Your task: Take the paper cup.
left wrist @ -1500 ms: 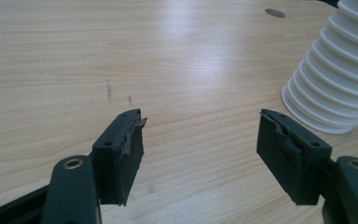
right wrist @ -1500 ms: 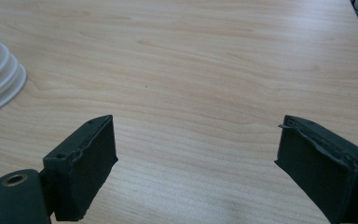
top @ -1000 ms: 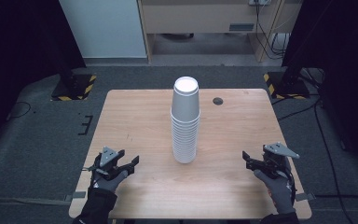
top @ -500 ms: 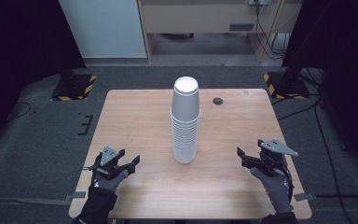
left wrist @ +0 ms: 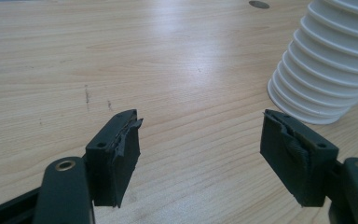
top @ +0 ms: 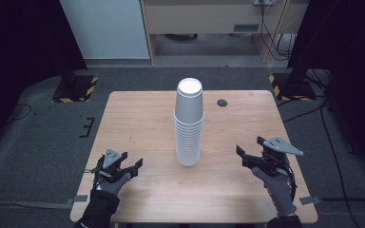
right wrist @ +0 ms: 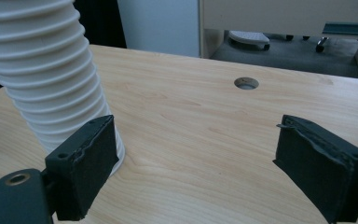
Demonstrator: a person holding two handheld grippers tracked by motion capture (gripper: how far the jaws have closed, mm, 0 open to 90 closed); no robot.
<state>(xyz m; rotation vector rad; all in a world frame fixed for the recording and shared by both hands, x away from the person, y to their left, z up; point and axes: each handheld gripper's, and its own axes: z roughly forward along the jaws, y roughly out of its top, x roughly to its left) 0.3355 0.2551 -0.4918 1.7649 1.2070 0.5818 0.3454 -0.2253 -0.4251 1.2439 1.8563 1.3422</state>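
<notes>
Both grippers stand with jaws spread, empty; the upright cup stack (top: 189, 124) rises between them, nearer the right gripper (top: 248, 157) than the left gripper (top: 132, 167).

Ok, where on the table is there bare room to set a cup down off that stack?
Bare wood lies on both sides of the cup stack: between it and the left gripper, and between it and the right gripper. The far left of the table is bare too. Far right, a cable hole interrupts it.

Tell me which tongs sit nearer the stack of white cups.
Right, narrowly. The right tongs sit open to the right of the cup stack, near its base. The left tongs sit open to its left, slightly farther off.
</notes>
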